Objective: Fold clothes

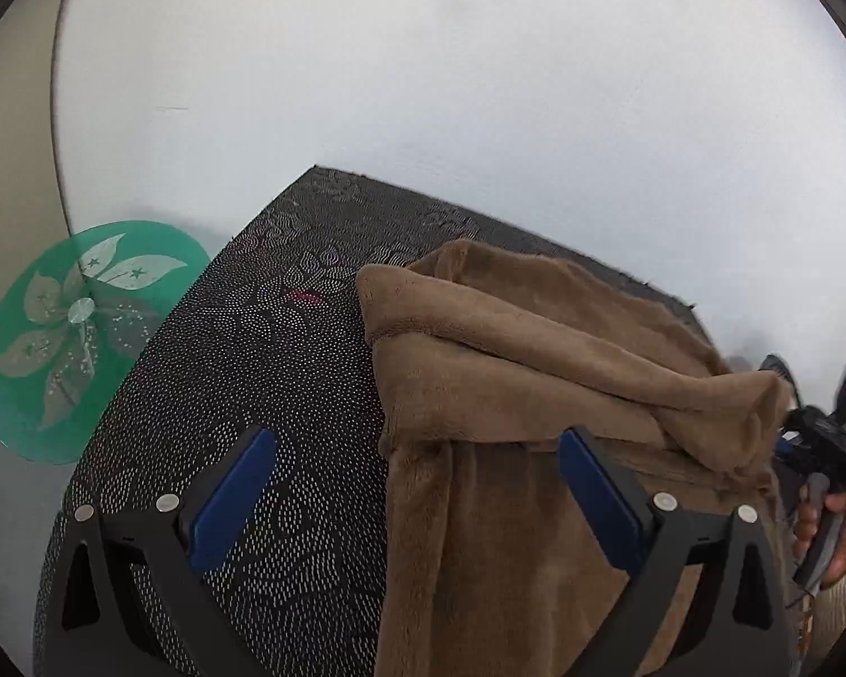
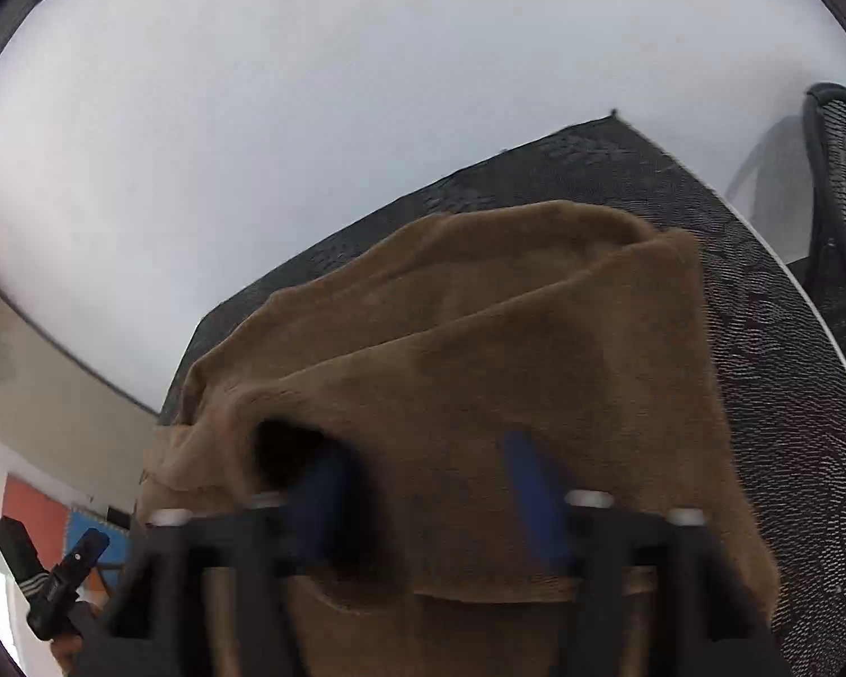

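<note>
Brown garment [image 1: 536, 395]: half folded on table [image 1: 265, 372].
Left gripper [image 1: 417, 496]: open, empty.
Right gripper [image 2: 428, 485]: open, nothing clamped.
Next: you square edges, then press flat.

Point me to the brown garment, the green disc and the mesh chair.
brown garment [image 1: 536, 350], left wrist view, on the folded upper layer.
green disc [image 1: 79, 333], left wrist view, near its middle, on the flower print.
mesh chair [image 2: 843, 180], right wrist view, on the backrest mesh.
</note>
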A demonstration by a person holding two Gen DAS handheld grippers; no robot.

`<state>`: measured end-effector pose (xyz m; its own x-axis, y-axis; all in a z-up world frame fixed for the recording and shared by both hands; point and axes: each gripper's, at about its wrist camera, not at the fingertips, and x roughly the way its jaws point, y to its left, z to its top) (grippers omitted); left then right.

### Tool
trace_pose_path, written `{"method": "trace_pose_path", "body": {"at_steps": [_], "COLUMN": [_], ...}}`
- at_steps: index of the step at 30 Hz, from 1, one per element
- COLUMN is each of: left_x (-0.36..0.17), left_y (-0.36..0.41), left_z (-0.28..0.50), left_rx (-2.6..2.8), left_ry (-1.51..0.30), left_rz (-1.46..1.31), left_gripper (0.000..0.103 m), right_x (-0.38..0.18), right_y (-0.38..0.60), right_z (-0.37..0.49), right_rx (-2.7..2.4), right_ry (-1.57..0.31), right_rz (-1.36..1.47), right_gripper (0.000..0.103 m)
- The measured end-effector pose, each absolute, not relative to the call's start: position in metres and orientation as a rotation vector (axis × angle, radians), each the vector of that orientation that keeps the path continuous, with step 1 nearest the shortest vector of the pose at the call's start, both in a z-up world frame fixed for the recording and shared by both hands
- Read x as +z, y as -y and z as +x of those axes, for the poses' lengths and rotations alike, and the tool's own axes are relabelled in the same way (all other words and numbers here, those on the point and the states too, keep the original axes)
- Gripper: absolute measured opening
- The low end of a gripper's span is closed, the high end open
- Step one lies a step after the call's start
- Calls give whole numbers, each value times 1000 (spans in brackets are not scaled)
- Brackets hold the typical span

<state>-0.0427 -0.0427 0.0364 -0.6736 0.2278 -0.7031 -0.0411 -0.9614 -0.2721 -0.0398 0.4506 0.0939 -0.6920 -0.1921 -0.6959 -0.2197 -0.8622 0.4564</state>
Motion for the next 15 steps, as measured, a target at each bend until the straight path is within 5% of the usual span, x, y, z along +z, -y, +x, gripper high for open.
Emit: {"method": "trace_pose_path", "body": {"at_steps": [5,12,13,15], "left_x": [22,9,7,7], "left_y": [33,36,35,33], "left_z": [-68,-73,-73,-74], "left_rx": [2742,2734,2732,2731], "left_ry": [214,251,248,230], "left_rz": [-1328,-1376,-1379,-1376], "left_gripper": [101,101,101,101], "right_x": [100,109,107,96], "right_y": [-474,-452,-446,-434], "right_z": [-22,-40,-46,-60], "right_rx": [2792,2977,2985,2982], "right_ry": [-790,-776,-752,-687], "right_rz": [-1127,-1209,-1240,-1328], "right_gripper": [80,80,78,58]}}
